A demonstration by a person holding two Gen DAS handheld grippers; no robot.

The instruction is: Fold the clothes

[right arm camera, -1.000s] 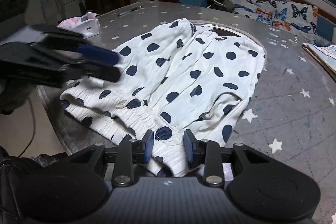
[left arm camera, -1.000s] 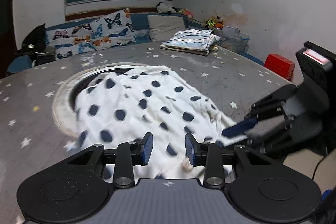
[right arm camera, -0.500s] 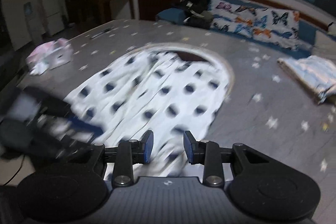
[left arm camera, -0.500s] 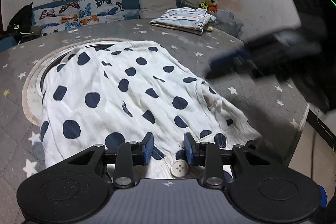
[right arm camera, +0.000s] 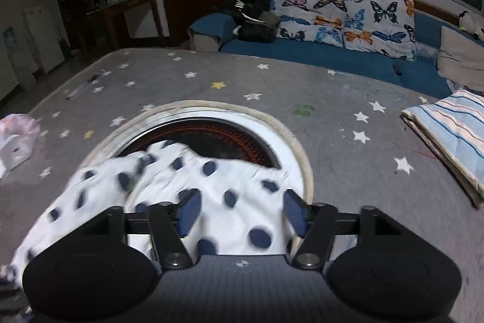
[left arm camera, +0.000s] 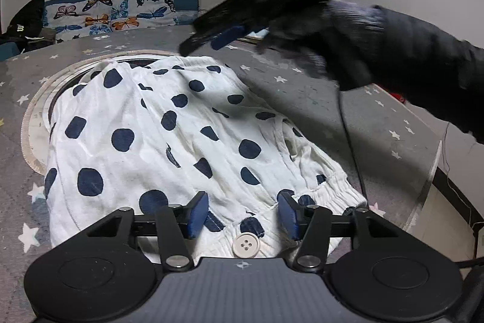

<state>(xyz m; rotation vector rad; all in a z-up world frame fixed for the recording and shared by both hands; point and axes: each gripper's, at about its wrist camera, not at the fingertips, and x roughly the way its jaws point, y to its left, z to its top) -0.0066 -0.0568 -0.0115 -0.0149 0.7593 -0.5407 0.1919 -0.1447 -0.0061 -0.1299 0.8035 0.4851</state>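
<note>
A white garment with dark blue dots (left arm camera: 169,135) lies spread on the grey star-patterned table (left arm camera: 317,99), its elastic waistband and a white button (left arm camera: 245,244) nearest me. My left gripper (left arm camera: 243,215) is open over the waistband, holding nothing. My right gripper (left arm camera: 211,41) shows in the left wrist view, held by a gloved hand above the garment's far edge. In the right wrist view the right gripper (right arm camera: 242,212) is open over the garment's far end (right arm camera: 211,186), empty.
A round inset with a cream rim (right arm camera: 290,141) lies under the garment. A folded striped cloth (right arm camera: 453,129) lies on the table's right. A sofa with butterfly cushions (right arm camera: 348,17) stands behind. A pink and white item (right arm camera: 15,138) sits at the left. The table edge (left arm camera: 435,159) is on the right.
Both grippers have opened wider. The right gripper has moved across the garment to its far end. The left gripper stays at the waistband by the button.
</note>
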